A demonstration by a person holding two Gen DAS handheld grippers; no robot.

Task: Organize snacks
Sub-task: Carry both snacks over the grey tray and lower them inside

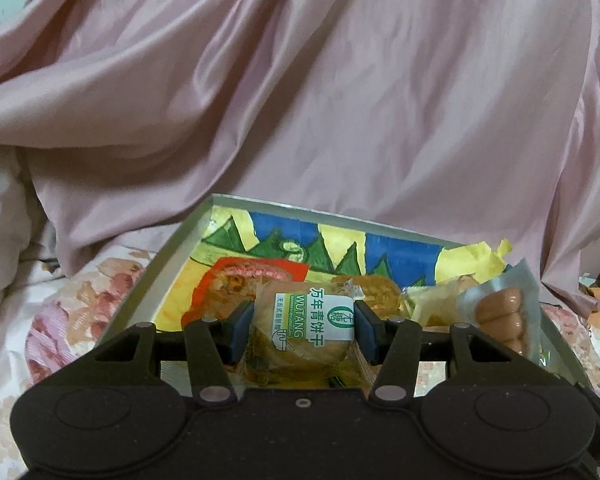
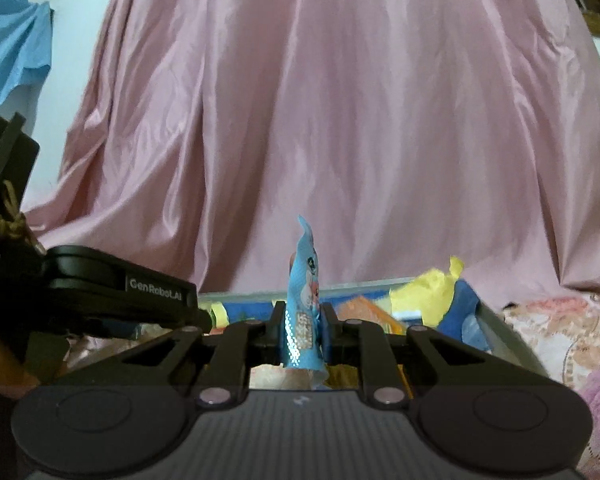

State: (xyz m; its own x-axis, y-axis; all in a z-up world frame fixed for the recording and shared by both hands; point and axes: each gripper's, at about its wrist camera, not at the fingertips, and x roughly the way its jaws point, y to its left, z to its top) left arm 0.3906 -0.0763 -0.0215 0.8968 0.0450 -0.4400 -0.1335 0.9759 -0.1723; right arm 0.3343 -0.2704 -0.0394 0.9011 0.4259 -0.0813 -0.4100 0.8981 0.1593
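In the left wrist view my left gripper is shut on a clear-wrapped biscuit pack with a white and green label, held over a shallow grey box lined with a colourful picture. A vacuum pack of sausages leans in the box at the right, next to other wrapped snacks. In the right wrist view my right gripper is shut on a thin light-blue snack packet that stands upright between the pads, over the near side of the same box. The left gripper's black body shows at the left.
A pink satin cloth hangs behind the box and fills the background. The box rests on a floral bedspread. Torn yellow paper sticks up at the box's far right corner. A blue cloth hangs at upper left.
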